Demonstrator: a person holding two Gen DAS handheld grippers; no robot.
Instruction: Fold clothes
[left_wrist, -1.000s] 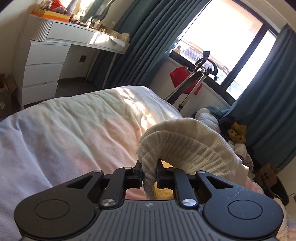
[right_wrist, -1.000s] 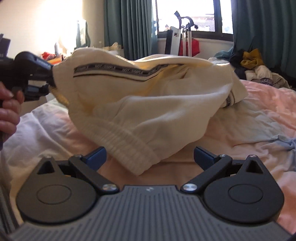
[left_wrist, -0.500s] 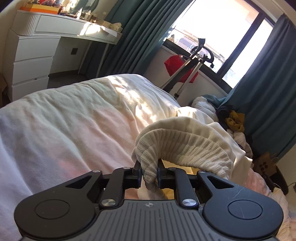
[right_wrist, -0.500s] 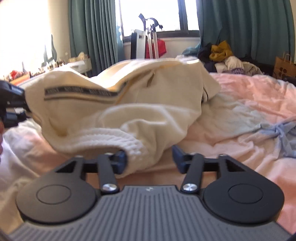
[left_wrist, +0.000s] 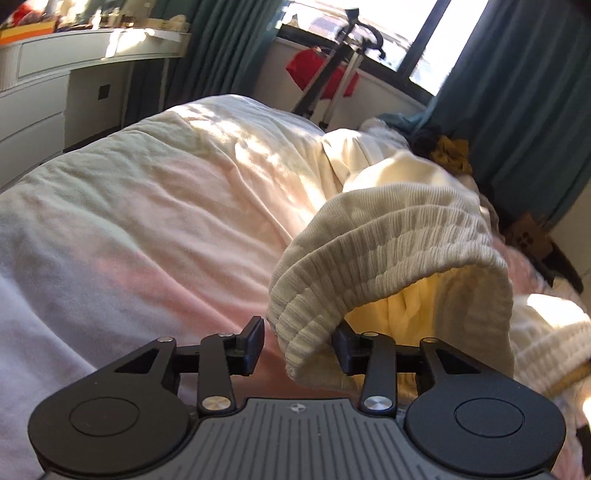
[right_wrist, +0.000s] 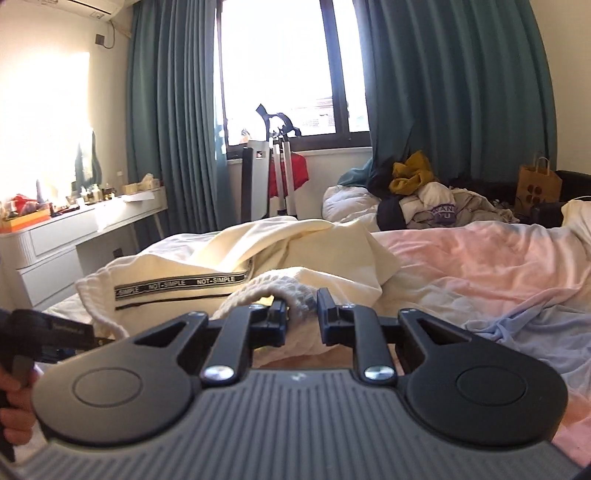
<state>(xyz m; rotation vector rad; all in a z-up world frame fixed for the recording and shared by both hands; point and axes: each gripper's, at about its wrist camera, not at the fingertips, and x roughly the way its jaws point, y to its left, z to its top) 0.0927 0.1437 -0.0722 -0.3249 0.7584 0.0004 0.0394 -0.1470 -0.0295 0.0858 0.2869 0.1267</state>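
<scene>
A cream sweater (right_wrist: 177, 286) with a black "NOT-SIMPLE" band lies bunched on the pink-white duvet (right_wrist: 480, 266). My right gripper (right_wrist: 301, 317) is closing, and its blue-tipped fingers pinch the sweater's ribbed hem between them. In the left wrist view the ribbed hem (left_wrist: 399, 236) arches over my left gripper (left_wrist: 299, 343). Its jaws are opening: the hem hangs between them against the right finger (left_wrist: 343, 347), with a gap to the left finger (left_wrist: 255, 339). The right wrist view shows the left gripper (right_wrist: 55, 328) at the sweater's left corner, held by a hand (right_wrist: 14, 387).
A light blue garment (right_wrist: 517, 325) lies crumpled on the bed at the right. Beyond the bed are a clothes pile (right_wrist: 424, 195), a paper bag (right_wrist: 537, 186) and a folded stand with red cloth (right_wrist: 284, 177) under the window. A white dresser (right_wrist: 74, 236) stands at the left.
My left jaws have parted from the ribbed hem they were clamped on. My right jaws have gone from wide open to closed on the hem, and the sweater has sunk onto the bed.
</scene>
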